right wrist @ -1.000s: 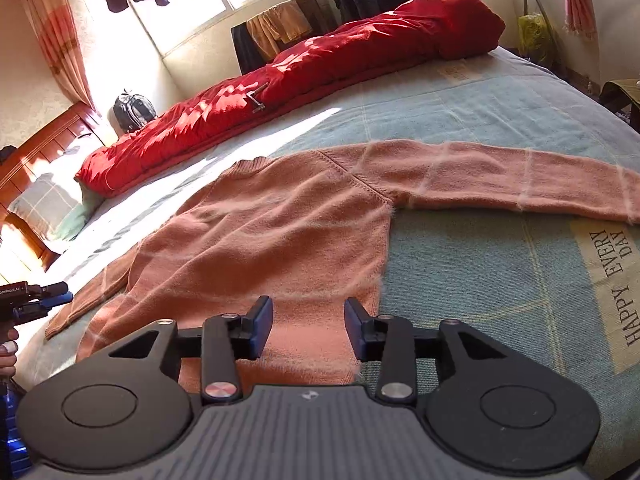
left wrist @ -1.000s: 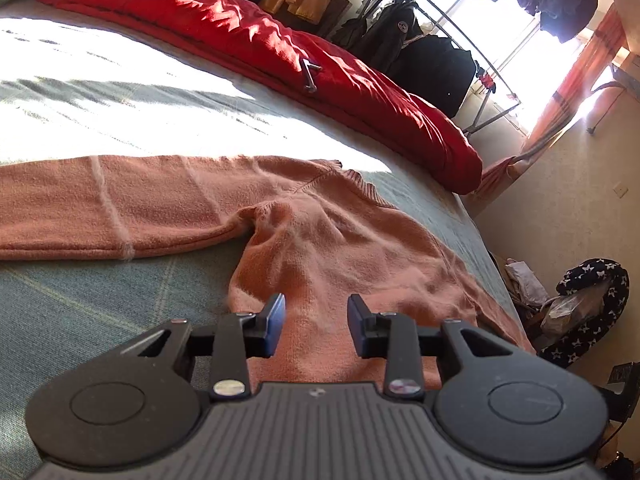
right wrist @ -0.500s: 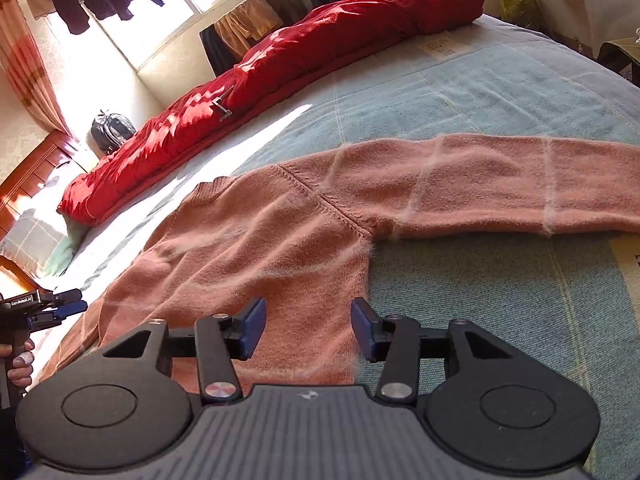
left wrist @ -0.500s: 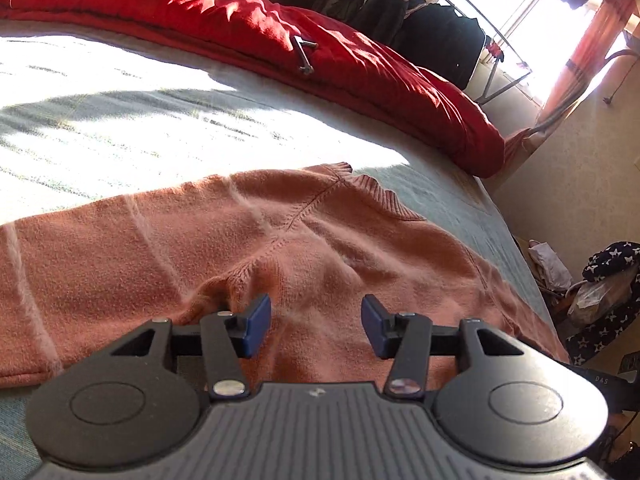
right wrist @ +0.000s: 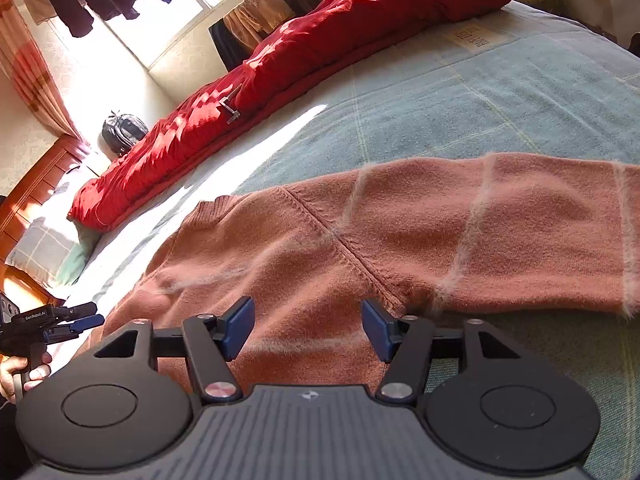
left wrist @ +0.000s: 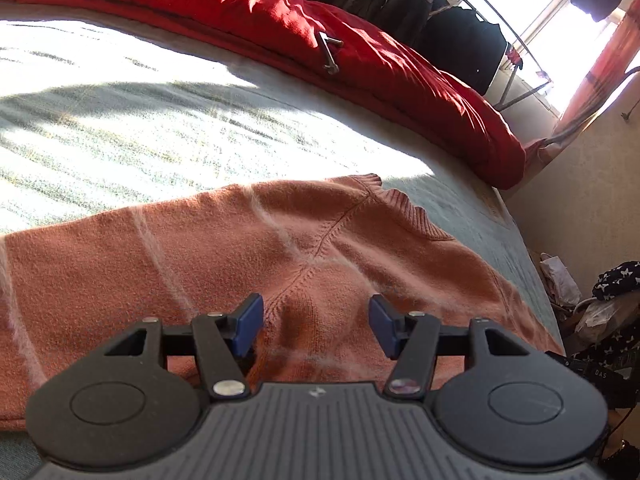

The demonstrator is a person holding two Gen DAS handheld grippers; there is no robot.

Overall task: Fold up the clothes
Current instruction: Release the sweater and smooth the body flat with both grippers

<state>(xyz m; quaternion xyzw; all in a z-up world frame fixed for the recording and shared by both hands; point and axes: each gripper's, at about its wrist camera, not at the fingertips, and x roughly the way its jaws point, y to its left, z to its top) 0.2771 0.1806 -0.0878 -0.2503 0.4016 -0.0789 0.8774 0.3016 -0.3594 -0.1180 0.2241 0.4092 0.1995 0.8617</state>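
A salmon-pink knitted sweater point(left wrist: 248, 248) with pale fuzzy stripes is shown spread flat on the blue-green checked bedspread point(right wrist: 500, 96). In the right wrist view one sleeve point(right wrist: 520, 236) is seen stretched straight out sideways from the body; in the left wrist view the other sleeve point(left wrist: 80, 280) is likewise laid out to the side, and the ribbed collar point(left wrist: 404, 208) is turned toward the far edge of the bed. No fold is visible in body or sleeves, so as far as can be judged the whole folding is left: both sleeves to be brought in, and the body to be doubled. The left gripper point(left wrist: 316, 326) is held low over the armpit seam with its blue pads wide apart and nothing between them. The right gripper point(right wrist: 308, 330) is held over the opposite armpit, equally wide apart and empty. Whether the pads touch the knit cannot be told. A red quilt point(right wrist: 280, 68) lies rolled along the far side of the bed.
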